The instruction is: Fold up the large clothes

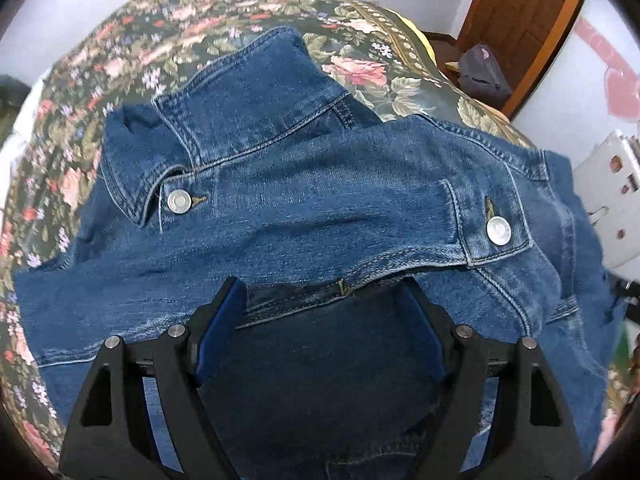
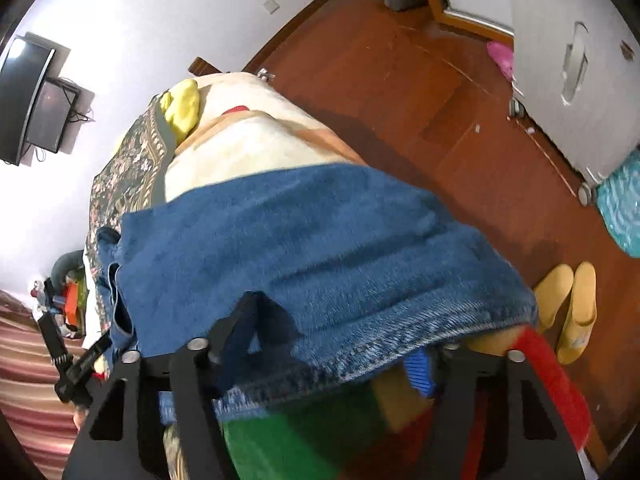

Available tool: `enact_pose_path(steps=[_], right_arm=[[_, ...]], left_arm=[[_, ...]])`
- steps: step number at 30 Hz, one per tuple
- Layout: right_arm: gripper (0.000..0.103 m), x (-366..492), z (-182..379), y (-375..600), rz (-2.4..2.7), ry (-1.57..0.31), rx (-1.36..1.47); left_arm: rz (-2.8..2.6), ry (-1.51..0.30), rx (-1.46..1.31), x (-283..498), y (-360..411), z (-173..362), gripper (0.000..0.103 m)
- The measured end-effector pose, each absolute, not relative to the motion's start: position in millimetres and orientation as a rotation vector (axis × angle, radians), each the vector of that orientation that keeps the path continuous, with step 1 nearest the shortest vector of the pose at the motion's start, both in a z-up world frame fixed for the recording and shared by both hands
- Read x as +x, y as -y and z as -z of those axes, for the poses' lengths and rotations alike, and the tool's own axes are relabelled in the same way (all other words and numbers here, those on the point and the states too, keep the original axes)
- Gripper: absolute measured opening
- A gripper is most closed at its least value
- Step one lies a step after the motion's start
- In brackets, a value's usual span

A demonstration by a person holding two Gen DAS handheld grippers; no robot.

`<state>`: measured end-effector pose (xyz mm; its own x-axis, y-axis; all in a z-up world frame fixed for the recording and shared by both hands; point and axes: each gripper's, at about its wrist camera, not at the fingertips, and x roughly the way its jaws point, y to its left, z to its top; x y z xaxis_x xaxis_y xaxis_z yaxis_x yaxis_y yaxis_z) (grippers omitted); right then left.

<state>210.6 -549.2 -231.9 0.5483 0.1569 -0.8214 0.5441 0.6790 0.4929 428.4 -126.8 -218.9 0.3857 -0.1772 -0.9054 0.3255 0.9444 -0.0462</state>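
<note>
A denim jacket (image 1: 320, 200) lies on the bed (image 1: 120, 40), filling the middle of the left wrist view. One sleeve (image 1: 360, 208) is already folded across the body, cuff toward the right of the frame; the collar sits at upper left. The left gripper (image 1: 320, 308) hangs over the near denim, jaws spread, pinching nothing. In the right wrist view the right gripper (image 2: 340, 344) has the hem (image 2: 360, 332) between half-closed jaws; whether the pads press it cannot be told. The remaining folds are seemingly still to do.
</note>
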Motion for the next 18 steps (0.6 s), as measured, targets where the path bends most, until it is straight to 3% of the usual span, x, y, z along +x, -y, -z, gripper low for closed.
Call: enact_pose_path(steps=[1,4,9,18], right_arm=[[0.038,215,230,549,0.253,-0.981,0.818],[0.028,232,215,544,0.26,-0.96,0.772],[0.02,255,165,527,0.226,-0.846,0.675],[0.011,291,44,447,0.011,-0.606,0.489]], left_arm=[[0.321,-1.126,0.159,428,128,218,0.078],[0.332,-1.139,0.135,428,125,216,0.078],[0.366,-1.128,0.073,420,113,199,0.077],[0.374,-0.911,0.026,386,67,121,0.078]])
